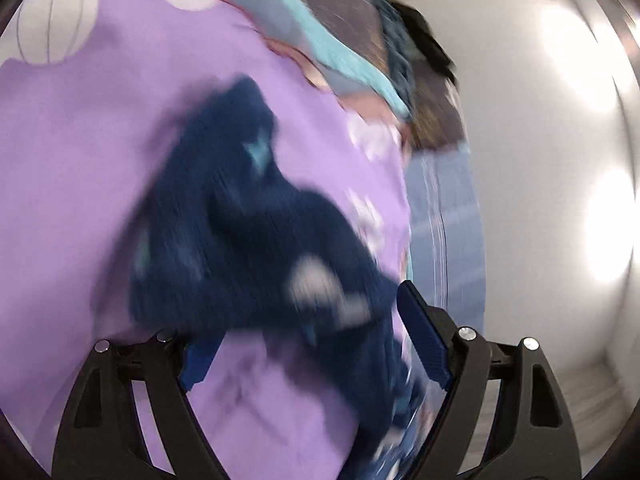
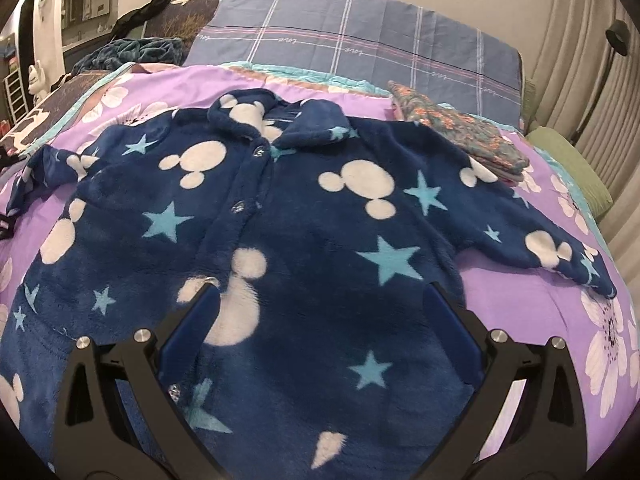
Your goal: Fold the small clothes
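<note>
**Fleece pyjama top spread flat, both grippers spread wide at its edges**

Nearest the right-wrist camera, the right gripper [image 2: 320,316] has its fingers spread wide apart with nothing between them, low over the lower front of the navy fleece pyjama top [image 2: 304,216]. The top lies front-up and buttoned on the purple floral bedspread [image 2: 532,312], collar away from the camera, both sleeves stretched out to the sides. Beyond its right shoulder sits a folded floral garment [image 2: 460,136], touching or nearly touching the sleeve, and past that a checked pillow [image 2: 360,52] against the wall.

The left-wrist view is heavily smeared. The left gripper [image 1: 304,320] also has its fingers wide apart; a sleeve [image 1: 248,232] of the same top lies across the gap between them, but nothing shows the pads closing on it. Further off are the bedspread, then a heap of other bedding [image 1: 340,40] at the bed's edge.

The risks, as I judge them: thick, springy fleece may bulge out of a shallow pinch, so a fold could slip loose halfway. A deep pinch could catch the bedspread underneath and drag it along. Swinging the right sleeve inward may snag or topple the folded floral garment beside it. The left view's blur suggests fast motion, which makes a misplaced grab on the sleeve more likely
</note>
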Demonstrator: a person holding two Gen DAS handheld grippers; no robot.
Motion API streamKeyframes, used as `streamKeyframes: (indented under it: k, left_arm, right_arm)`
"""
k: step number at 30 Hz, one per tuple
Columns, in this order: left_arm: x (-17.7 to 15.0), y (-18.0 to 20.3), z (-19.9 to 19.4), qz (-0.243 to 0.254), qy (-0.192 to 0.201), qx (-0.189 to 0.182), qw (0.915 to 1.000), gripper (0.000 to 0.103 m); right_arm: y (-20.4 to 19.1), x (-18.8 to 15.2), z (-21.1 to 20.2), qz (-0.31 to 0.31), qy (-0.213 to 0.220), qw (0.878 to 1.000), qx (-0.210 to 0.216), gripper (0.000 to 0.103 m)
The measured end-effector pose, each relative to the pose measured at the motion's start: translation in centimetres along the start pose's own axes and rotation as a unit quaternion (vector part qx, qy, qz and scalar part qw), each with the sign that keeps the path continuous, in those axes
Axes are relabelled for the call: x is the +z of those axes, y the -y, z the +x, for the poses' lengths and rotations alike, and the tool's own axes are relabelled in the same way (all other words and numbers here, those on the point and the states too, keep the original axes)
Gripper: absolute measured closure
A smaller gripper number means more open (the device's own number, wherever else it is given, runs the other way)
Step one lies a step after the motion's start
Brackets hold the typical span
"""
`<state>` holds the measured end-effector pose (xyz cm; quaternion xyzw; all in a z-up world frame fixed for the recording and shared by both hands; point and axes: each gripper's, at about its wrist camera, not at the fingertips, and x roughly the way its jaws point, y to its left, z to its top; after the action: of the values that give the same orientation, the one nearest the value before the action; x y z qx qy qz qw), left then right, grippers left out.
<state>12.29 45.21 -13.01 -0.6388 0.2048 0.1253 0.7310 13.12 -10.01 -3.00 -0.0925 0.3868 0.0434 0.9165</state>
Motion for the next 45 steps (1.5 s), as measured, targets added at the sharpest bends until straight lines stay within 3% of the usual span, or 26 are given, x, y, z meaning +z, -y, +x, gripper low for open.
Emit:
streamKeyframes:
  k: [1, 3, 4, 6, 9, 12, 14, 15, 17, 19, 20, 21, 22, 24, 26, 27, 28, 29, 30, 32, 34, 36, 38, 40, 42, 45]
  left_arm:
    - [0.8, 0.1, 0.3, -0.01, 0.004, 0.005, 0.9999, 0.026]
    - [1.8, 1.0, 0.8, 0.003, 0.014, 0.032, 0.9994, 0.074]
    - [2.2, 1.2, 0.9, 0.011, 0.015, 0.039, 0.9991, 0.084]
    - [2.8, 2.3, 0.8, 0.034, 0.02, 0.049, 0.998, 0.091]
    - [1.7, 7.3, -0.1, 0.127, 0.031, 0.041, 0.9905, 0.092]
    - [-2.5, 13.7, -0.9, 0.247, 0.019, 0.019, 0.9687, 0.092]
    - [-7.2, 18.4, -0.9, 0.337, 0.003, 0.01, 0.9416, 0.092]
    - [-9.8, 20.7, -0.6, 0.383, -0.005, 0.005, 0.9238, 0.092]
    - [-16.6, 24.5, 0.1, 0.475, -0.034, -0.017, 0.879, 0.092]
    - [-22.9, 26.3, 0.8, 0.535, -0.073, -0.04, 0.8407, 0.092]
    - [-25.2, 26.5, 1.1, 0.551, -0.09, -0.047, 0.8284, 0.091]
    - [-28.9, 26.7, 1.7, 0.575, -0.119, -0.059, 0.8074, 0.091]
    - [-30.8, 26.4, 2.0, 0.587, -0.136, -0.067, 0.7954, 0.091]
    - [-36.6, 25.6, 3.1, 0.619, -0.186, -0.086, 0.7581, 0.091]
    - [-40.4, 24.5, 3.9, 0.64, -0.217, -0.094, 0.7309, 0.091]
    - [-42.8, 23.6, 4.4, 0.655, -0.232, -0.094, 0.7129, 0.09]
    - [-43.9, 22.8, 4.8, 0.663, -0.24, -0.091, 0.7033, 0.084]
    - [-45.3, 21.9, 5.3, 0.672, -0.249, -0.083, 0.6924, 0.066]
    - [-45.9, 21.1, 5.6, 0.678, -0.251, -0.075, 0.6869, 0.047]
    - [-45.9, 19.9, 5.4, 0.682, -0.247, -0.068, 0.6853, 0.039]
    - [-43.8, 19.7, 5.6, 0.683, -0.241, -0.062, 0.6869, 0.034]
    - [-41.8, 19.4, 4.2, 0.687, -0.211, -0.051, 0.6938, 0.024]
    - [-39.9, 18.9, 3.0, 0.696, -0.171, -0.03, 0.6973, 0.02]
    - [-37.8, 18.3, 2.2, 0.707, -0.134, -0.002, 0.6939, 0.017]
    - [-35.8, 17.4, 1.8, 0.714, -0.109, 0.034, 0.6905, 0.015]
    - [-31.5, 15.7, 2.0, 0.705, -0.087, 0.098, 0.6967, 0.015]
  right_arm:
    - [-0.1, 0.0, -0.1, -0.003, 0.003, 1.0, -0.001, 0.002]
    - [-0.1, 0.0, -0.2, -0.008, 0.009, 1.0, -0.004, 0.002]
    - [0.0, -0.1, -0.2, -0.009, 0.012, 1.0, -0.007, 0.002]
    - [0.4, -0.1, -0.3, -0.011, 0.016, 1.0, -0.013, 0.002]
    - [1.2, -0.1, -0.1, -0.004, 0.015, 1.0, -0.018, 0.002]
    - [2.3, -0.2, -0.1, 0.014, 0.015, 1.0, -0.015, 0.002]
    - [3.1, -0.4, -0.2, 0.026, 0.017, 0.999, -0.013, 0.002]
    - [3.4, -0.5, -0.4, 0.03, 0.018, 0.999, -0.012, 0.002]
    - [4.2, -0.9, -0.6, 0.038, 0.02, 0.999, -0.015, 0.002]
    - [5.0, -1.4, -0.8, 0.043, 0.021, 0.999, -0.018, 0.002]
    - [5.6, -1.6, -0.9, 0.047, 0.02, 0.998, -0.022, 0.002]
    - [6.0, -1.9, -0.9, 0.051, 0.02, 0.998, -0.025, 0.002]
    - [6.6, -2.1, -0.9, 0.056, 0.018, 0.998, -0.03, 0.002]
    - [8.0, -2.7, -0.8, 0.069, 0.012, 0.997, -0.038, 0.002]
    - [9.3, -3.1, -0.5, 0.084, 0.005, 0.996, -0.042, 0.002]
    - [10.1, -3.4, -0.4, 0.095, 0.0, 0.995, -0.042, 0.002]
    - [10.7, -3.6, -0.3, 0.105, -0.003, 0.994, -0.04, 0.002]
    - [11.2, -3.7, -0.2, 0.114, -0.006, 0.993, -0.035, 0.002]
    - [11.9, -3.8, -0.1, 0.124, -0.01, 0.992, -0.027, 0.002]
    - [12.6, -3.8, 0.1, 0.132, -0.011, 0.991, -0.011, 0.002]
    - [13.1, -3.6, 0.2, 0.134, -0.007, 0.991, -0.001, 0.002]
    - [13.5, -3.1, 0.6, 0.142, -0.003, 0.99, 0.016, 0.013]
    - [13.7, -2.3, 1.5, 0.155, -0.015, 0.987, 0.047, 0.032]
    - [13.8, -1.6, 2.7, 0.171, -0.037, 0.98, 0.095, 0.04]
    - [13.4, -0.7, 4.5, 0.182, -0.064, 0.97, 0.148, 0.04]
    - [12.6, 0.4, 6.8, 0.183, -0.086, 0.966, 0.16, 0.035]
